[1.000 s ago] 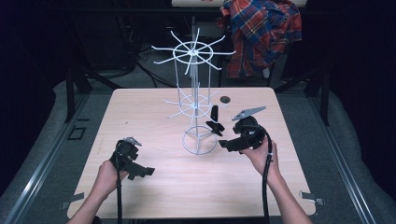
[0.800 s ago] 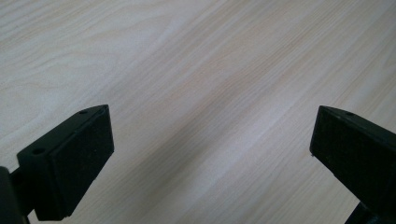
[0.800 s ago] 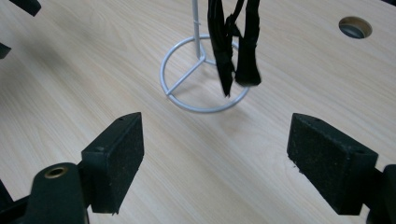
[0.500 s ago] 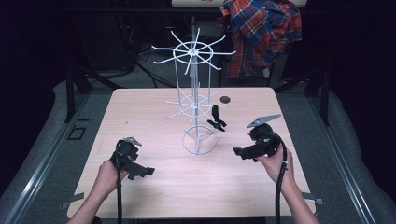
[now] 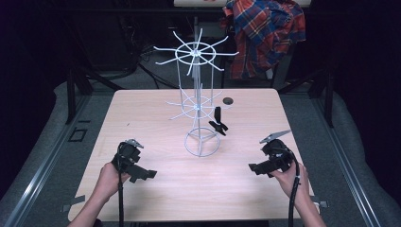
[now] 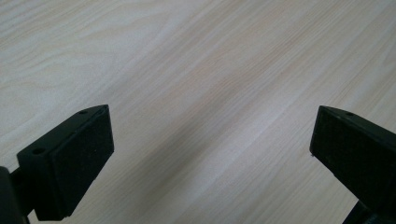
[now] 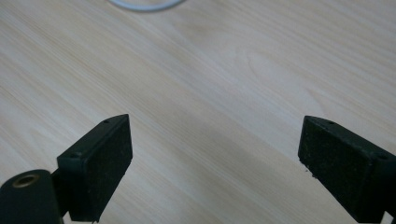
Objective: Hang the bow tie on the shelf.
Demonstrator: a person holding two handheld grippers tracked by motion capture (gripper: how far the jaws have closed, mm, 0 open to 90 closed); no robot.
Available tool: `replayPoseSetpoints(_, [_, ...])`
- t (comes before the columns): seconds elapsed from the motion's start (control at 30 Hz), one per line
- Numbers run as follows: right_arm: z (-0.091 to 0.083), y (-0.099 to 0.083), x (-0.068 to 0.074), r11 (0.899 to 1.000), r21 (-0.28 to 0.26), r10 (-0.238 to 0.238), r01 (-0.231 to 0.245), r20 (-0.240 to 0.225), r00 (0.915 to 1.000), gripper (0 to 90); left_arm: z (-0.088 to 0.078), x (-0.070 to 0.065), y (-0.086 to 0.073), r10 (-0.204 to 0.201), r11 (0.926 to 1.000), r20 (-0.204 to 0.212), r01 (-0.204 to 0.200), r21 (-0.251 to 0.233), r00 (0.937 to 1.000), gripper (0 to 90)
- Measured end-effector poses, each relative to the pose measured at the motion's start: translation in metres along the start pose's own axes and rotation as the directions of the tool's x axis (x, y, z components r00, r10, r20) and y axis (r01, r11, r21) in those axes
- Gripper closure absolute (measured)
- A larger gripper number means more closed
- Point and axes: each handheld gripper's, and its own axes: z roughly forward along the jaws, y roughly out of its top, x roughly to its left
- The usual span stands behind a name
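Black rubber-faced pads of my left gripper stand wide apart with nothing between them, over bare pale wood-grain table. My right gripper is the same: pads spread wide, empty, above the tabletop, with a curved sliver of white wire at the top edge of its view. From above I see both grippers low near the front edge, well apart, each in a hand, left hand and right hand. Between them, farther back, stands a white wire display rack with spoked tiers and a ring base. A black clip-like object hangs on its lower tier. A small dark round disc lies behind it. A red-and-blue plaid cloth hangs beyond the table.
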Motion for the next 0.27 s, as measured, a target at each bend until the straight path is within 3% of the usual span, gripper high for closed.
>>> replayPoseSetpoints(0.27, [0.0093,0.0018,0.0014,0.999,0.033,-0.032,0.031,0.007,0.9995,9.5,0.0019,-0.0016,0.0010,0.007,0.9999,-0.002,-0.007,0.008,1.0000,0.0])
